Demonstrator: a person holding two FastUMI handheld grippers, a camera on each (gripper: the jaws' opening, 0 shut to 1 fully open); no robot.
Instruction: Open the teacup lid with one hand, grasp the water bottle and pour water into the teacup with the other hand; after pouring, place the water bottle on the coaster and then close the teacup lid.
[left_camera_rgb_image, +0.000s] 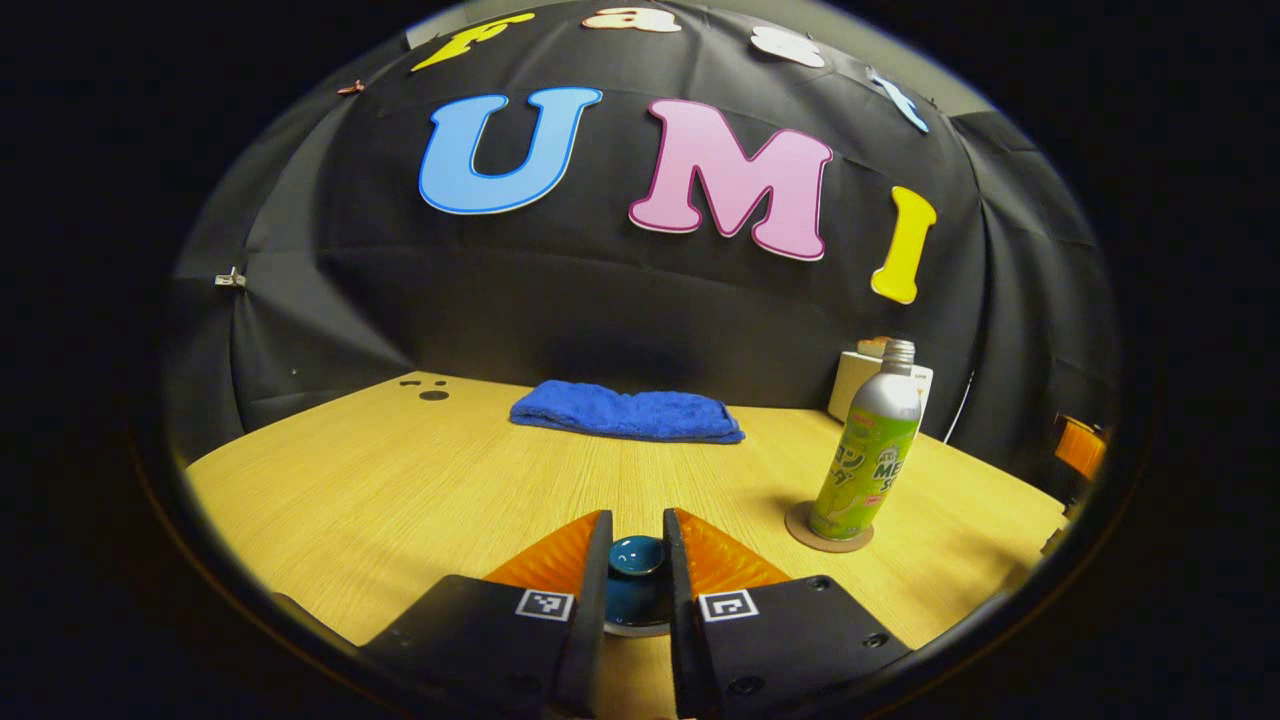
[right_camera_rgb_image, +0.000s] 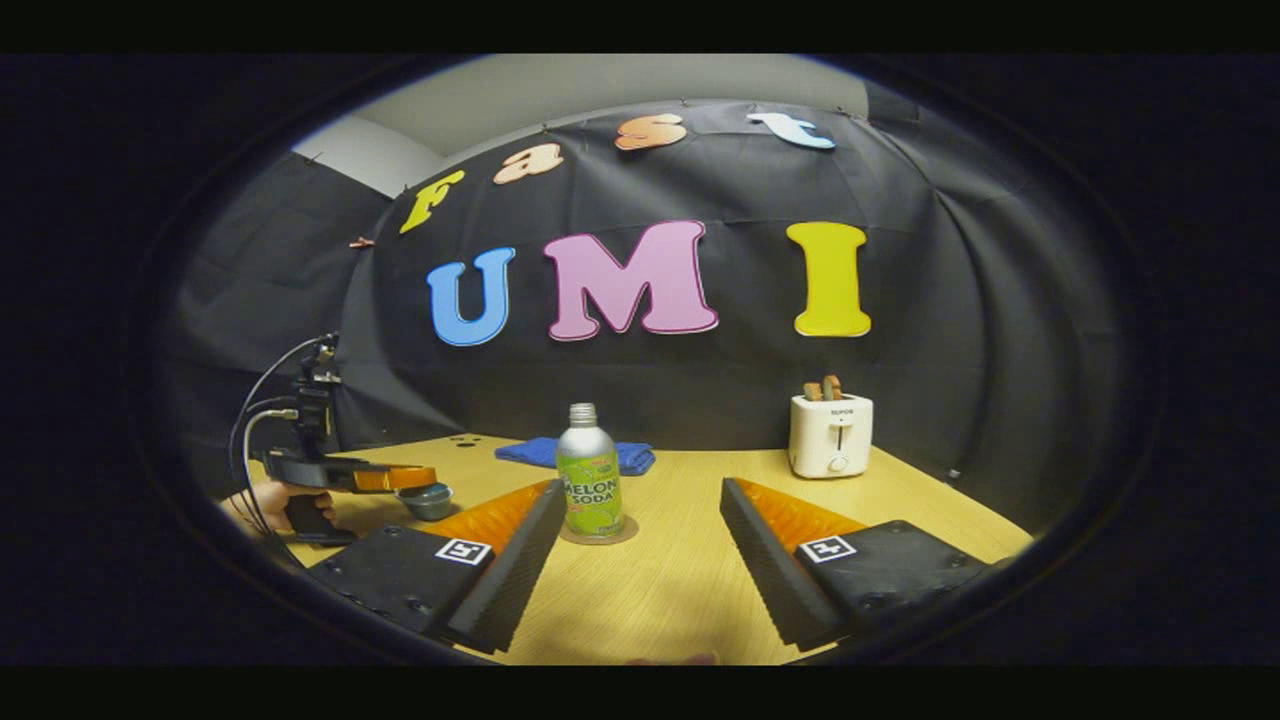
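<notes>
So the left claw (left_camera_rgb_image: 637, 545) was clamped on the knob of the teacup lid (left_camera_rgb_image: 636, 556), both fingers pressing it, lid sitting on the cup (right_camera_rgb_image: 427, 500) near the bench's (left_camera_rgb_image: 400, 480) front left. The bottle (left_camera_rgb_image: 866, 448) stood upright on its coaster (left_camera_rgb_image: 828, 530), off to the cup's right. The right claw (right_camera_rgb_image: 640, 535) hung wide open, gripping nothing, with the bottle seen between its fingers farther back. Blue towel (left_camera_rgb_image: 627, 412) and toaster (right_camera_rgb_image: 830, 434) sat at the back.
</notes>
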